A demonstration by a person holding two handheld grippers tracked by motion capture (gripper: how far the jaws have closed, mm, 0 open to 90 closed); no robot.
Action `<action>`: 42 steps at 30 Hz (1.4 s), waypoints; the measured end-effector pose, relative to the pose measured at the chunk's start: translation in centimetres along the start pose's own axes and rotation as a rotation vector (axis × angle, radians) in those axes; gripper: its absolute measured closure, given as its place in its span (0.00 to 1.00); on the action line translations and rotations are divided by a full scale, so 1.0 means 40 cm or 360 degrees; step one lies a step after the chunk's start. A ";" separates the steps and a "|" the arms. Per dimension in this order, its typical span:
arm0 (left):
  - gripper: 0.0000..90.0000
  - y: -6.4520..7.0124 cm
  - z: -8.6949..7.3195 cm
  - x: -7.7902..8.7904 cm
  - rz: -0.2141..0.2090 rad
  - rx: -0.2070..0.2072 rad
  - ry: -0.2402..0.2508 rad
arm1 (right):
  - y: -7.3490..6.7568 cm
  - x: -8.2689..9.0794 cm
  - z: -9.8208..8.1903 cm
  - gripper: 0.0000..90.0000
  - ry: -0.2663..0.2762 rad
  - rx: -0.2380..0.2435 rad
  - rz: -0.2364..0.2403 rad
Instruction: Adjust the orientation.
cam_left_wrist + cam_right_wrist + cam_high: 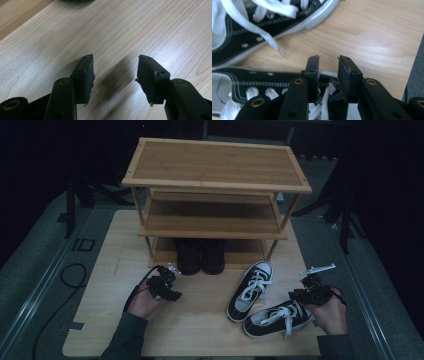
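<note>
Right tool (328, 62) narrow over near sneaker (277, 318) — second sneaker (250, 291) beside, dark boots (201, 255) under rack (215, 185); left tool (115, 66) wide, holding nothing.

The left gripper (172, 281) and the right gripper (299, 293) are both built of matte black parts, each with two flat-sided arms pierced by brass-ringed screw holes that end in blocky black fingers (85, 76) whose rubber pads are worn and frayed at the edges. A pale grey three-cornered plate (318, 268) rides on top of the right gripper, a smaller pale fitting sits on the left one, and a thin black cable (134, 292) loops from the left gripper back past the hand. The person's forearms are covered by dark grey-green sleeves (126, 340) reaching to the wrists.
</note>
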State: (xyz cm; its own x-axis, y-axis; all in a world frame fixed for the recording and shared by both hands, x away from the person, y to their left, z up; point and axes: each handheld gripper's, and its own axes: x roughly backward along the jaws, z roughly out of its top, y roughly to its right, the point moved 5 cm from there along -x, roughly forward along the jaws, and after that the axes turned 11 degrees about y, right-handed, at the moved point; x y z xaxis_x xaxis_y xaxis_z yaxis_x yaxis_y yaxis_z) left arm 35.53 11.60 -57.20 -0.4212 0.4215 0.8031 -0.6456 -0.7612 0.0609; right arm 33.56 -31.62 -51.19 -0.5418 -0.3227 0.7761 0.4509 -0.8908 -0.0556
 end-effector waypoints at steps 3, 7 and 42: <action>0.53 0.000 0.000 0.000 0.0000 0.0002 0.0000 | 0.004 0.000 -0.010 0.78 -0.0009 -0.0002 -0.0005; 0.53 0.001 0.000 -0.002 -0.0001 0.0004 -0.0005 | 0.008 -0.012 -0.029 0.78 -0.0081 0.0017 -0.0046; 0.53 -0.004 -0.002 0.000 -0.0003 0.0006 0.0000 | -0.046 -0.126 0.111 0.99 -0.0015 0.0092 -0.0044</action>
State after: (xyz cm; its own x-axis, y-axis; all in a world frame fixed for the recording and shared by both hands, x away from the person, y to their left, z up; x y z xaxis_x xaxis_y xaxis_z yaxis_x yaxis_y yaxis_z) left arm 35.59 11.74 -57.25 -0.4201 0.4227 0.8030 -0.6439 -0.7624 0.0645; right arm 38.59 -26.93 -52.21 -0.5483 -0.2949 0.7826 0.4761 -0.8794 0.0022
